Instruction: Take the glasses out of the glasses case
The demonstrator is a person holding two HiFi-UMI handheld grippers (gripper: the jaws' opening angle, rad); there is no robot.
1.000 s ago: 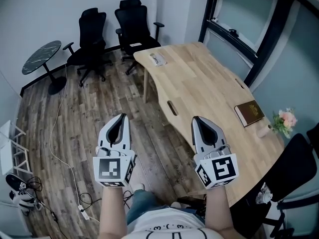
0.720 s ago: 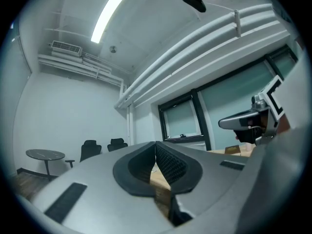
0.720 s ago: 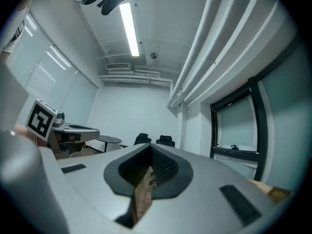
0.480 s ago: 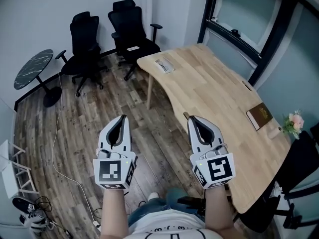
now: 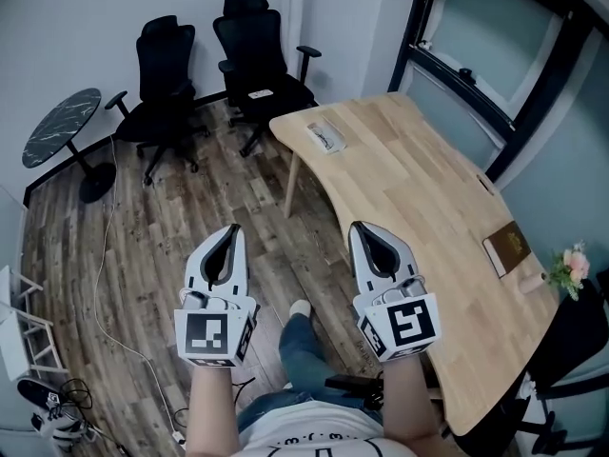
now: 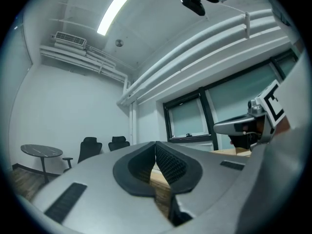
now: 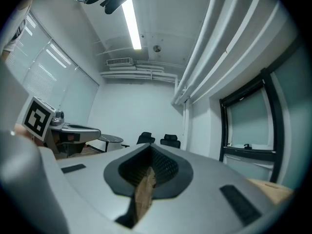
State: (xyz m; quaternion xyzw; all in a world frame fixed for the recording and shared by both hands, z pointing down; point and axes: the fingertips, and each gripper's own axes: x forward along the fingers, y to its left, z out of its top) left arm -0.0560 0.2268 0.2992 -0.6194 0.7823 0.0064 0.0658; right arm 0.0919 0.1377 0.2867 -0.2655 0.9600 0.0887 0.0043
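Observation:
A small pale flat object point(image 5: 326, 137), possibly the glasses case, lies near the far end of the light wooden table point(image 5: 428, 217); it is too small to make out more. My left gripper point(image 5: 231, 230) hangs over the plank floor, well short of the table. My right gripper point(image 5: 361, 228) is held beside the table's near edge. Both are shut and empty. In the left gripper view the jaws point(image 6: 156, 152) meet with nothing between them. The right gripper view shows the same point(image 7: 148, 155).
Two black office chairs point(image 5: 219, 60) stand at the far wall, and a round dark side table point(image 5: 65, 127) at the left. A brown book point(image 5: 514, 246) and pink flowers point(image 5: 574, 265) sit at the table's right end. Cables run over the floor point(image 5: 133, 255). The person's leg point(image 5: 300, 346) shows below.
The whole view has shifted: the table and the pale object now sit further right and lower in the picture. Both grippers have travelled along with the person, still shut. A leg has stepped forward.

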